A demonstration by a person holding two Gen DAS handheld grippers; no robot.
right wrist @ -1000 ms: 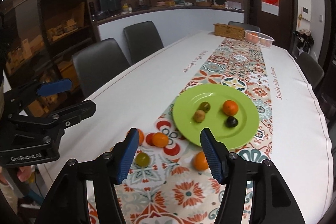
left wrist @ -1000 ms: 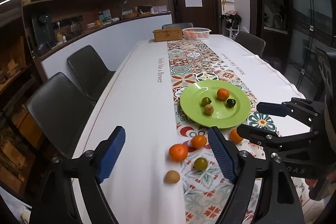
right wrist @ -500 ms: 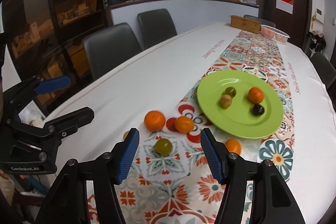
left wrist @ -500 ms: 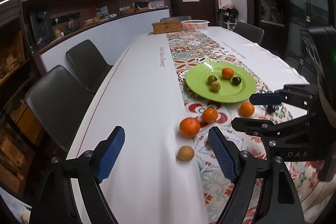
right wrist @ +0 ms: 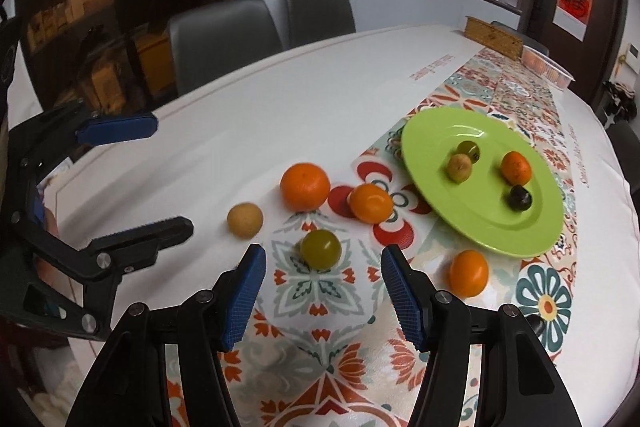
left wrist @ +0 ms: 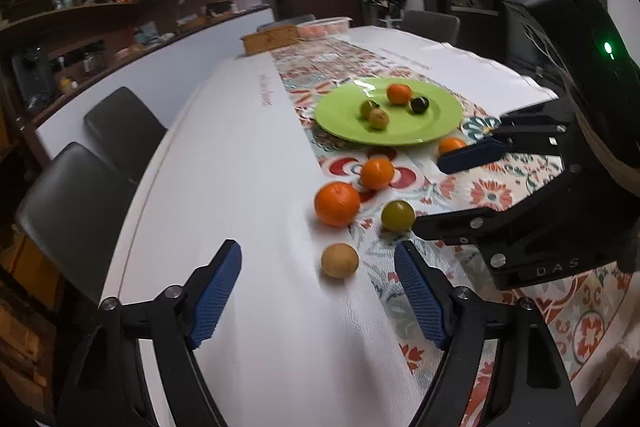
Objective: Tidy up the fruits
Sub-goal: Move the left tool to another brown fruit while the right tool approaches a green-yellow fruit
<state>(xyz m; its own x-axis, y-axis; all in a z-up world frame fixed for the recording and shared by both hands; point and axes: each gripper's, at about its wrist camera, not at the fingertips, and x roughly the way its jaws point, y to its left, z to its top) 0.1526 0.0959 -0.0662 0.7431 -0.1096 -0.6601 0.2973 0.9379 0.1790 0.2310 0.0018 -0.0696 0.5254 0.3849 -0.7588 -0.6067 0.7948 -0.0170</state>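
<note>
A green plate (left wrist: 344,115) (right wrist: 492,223) on the patterned runner holds several small fruits. Loose on the table lie a large orange (left wrist: 337,203), a smaller orange (left wrist: 376,173), a third orange (right wrist: 468,273) by the plate rim, a green fruit (right wrist: 320,247) and a tan fruit (left wrist: 339,260). My left gripper (left wrist: 318,247) hovers low with the tan fruit just beyond its tips. Its jaws are closing and nothing is between the pads. My right gripper (right wrist: 324,257) is open, with the green fruit just ahead of its tips and untouched.
Dark chairs (left wrist: 120,131) line the table's left side. A wooden box (left wrist: 270,39) and a plastic basket (left wrist: 324,26) stand at the far end. The white tablecloth (left wrist: 224,163) spreads left of the runner. The two grippers sit close side by side.
Both grippers have sunk toward the table and moved in on the loose fruits, which now look larger. The left jaws stand slightly narrower.
</note>
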